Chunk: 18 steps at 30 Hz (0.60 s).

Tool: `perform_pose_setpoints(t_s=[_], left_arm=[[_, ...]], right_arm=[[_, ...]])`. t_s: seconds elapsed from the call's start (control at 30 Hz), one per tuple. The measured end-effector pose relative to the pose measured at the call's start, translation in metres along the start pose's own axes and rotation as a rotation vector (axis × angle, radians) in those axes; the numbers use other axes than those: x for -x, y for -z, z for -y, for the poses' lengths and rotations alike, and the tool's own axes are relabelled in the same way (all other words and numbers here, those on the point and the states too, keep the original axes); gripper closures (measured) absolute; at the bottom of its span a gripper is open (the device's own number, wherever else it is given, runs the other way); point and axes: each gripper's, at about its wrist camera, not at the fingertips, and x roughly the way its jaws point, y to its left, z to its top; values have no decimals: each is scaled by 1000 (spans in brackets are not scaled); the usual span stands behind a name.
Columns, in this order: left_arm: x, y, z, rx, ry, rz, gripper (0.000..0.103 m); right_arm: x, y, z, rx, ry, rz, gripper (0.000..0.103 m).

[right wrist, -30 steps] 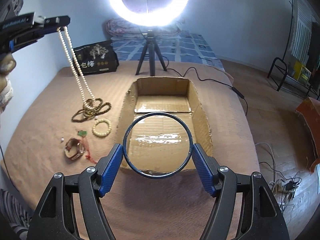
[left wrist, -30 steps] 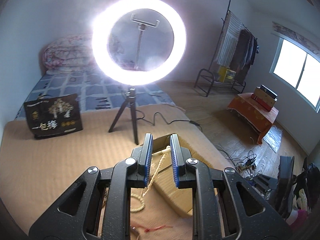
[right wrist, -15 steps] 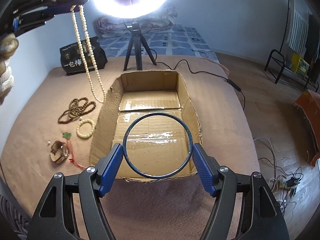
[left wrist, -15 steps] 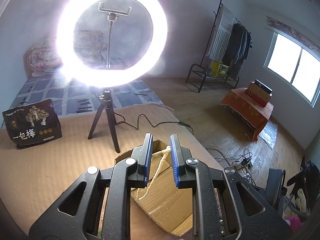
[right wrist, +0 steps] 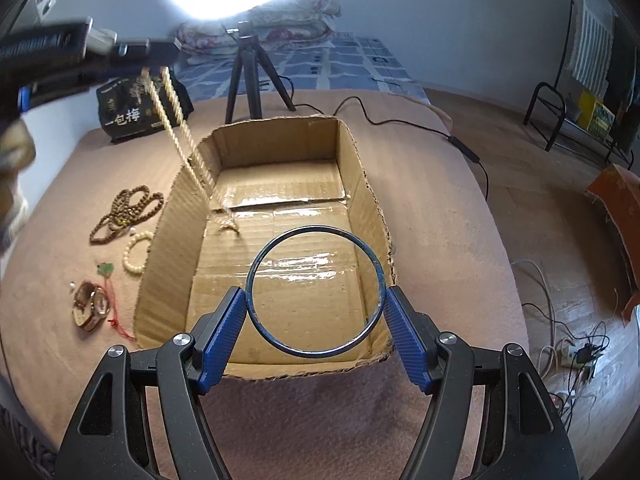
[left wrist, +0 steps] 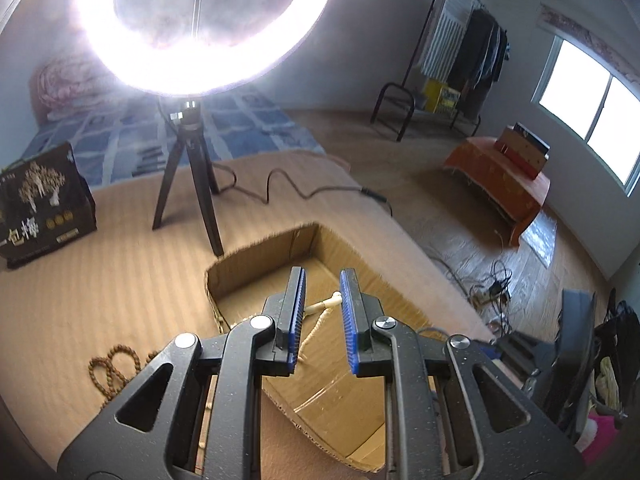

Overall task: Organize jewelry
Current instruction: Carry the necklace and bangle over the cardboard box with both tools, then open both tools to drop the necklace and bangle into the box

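Dangling from left tongs (left wrist: 320, 312), cream bead necklace (right wrist: 182, 148), over cardboard box (right wrist: 352, 152)

Black speckled gripper frames, ribbed blue finger pads (right wrist: 222, 332), silver screws

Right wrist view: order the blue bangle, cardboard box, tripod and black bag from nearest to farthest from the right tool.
1. Blue bangle, between the right tool's fingers.
2. Cardboard box, just ahead.
3. Tripod and black bag, beyond the box; too close to call.

Both wrist views look down over the cardboard box (left wrist: 352, 392) (right wrist: 280, 184); distance unclear, perhaps close.
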Motion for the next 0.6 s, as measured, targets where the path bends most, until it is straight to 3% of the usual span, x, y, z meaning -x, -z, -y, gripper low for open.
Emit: perform_pose_setpoints(t_s=[0.6], left_arm=[[-24,20,-5,4,-25,-78,86]], right_arm=[[-15,0,-3,-1,18,-28,32]])
